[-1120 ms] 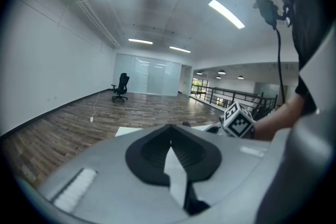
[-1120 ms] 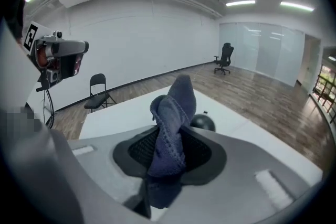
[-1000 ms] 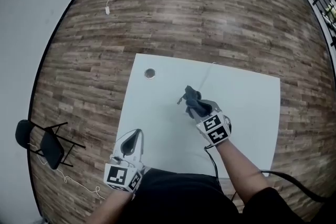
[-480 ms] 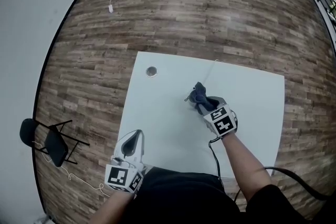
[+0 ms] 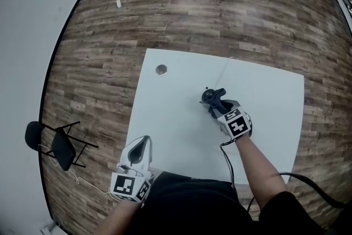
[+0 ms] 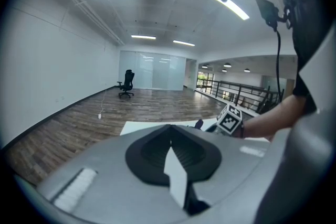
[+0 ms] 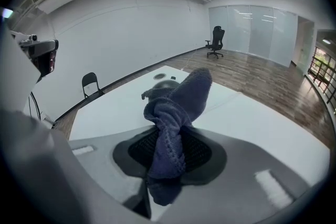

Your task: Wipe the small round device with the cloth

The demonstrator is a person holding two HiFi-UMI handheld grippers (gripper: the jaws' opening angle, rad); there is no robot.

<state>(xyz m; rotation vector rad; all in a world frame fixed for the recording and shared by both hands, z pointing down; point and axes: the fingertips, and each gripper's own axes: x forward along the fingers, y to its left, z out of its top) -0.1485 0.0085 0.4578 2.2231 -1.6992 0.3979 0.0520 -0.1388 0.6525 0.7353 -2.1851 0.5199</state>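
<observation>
- Down comes the right gripper [image 5: 218, 109] since a second ago, its jaws clamped tight on the bunched dark blue cloth [image 7: 176, 113].
- That cloth's free end now lies against the small round device [image 5: 207, 96], a dark thing sitting mid-way across the white table [image 5: 165, 118].
- Left gripper [image 5: 138, 152] hangs back at the table's near edge, jaws pressed together, nothing between them.
</observation>
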